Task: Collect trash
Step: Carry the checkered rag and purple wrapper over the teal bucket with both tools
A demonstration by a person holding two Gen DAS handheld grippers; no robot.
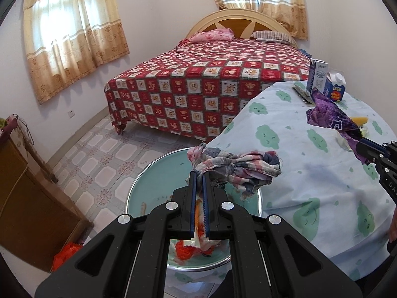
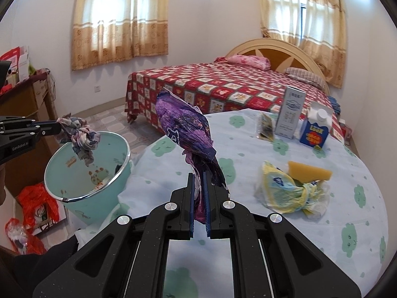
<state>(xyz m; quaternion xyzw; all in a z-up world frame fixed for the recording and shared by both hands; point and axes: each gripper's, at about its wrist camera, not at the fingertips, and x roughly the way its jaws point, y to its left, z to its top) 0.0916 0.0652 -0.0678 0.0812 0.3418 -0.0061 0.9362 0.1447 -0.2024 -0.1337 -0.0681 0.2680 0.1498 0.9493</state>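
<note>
A pale teal bin [image 2: 86, 173] stands on the floor beside the table [image 2: 273, 236], with scraps of litter at its bottom; the left gripper [image 2: 58, 126] holds a knotted checked rag [image 2: 82, 139] over its rim, fingers clamped on the cloth. The right gripper [image 2: 198, 181] is clamped on one crumpled purple wrapper [image 2: 183, 124] above the table. Two cartons [image 2: 290, 115] – one grey, one blue – a yellow sponge [image 2: 310, 171] and one yellow bag [image 2: 285, 191] lie on the cloud-print cloth, in a bedroom with a red-quilted bed [image 2: 223, 87].
</note>
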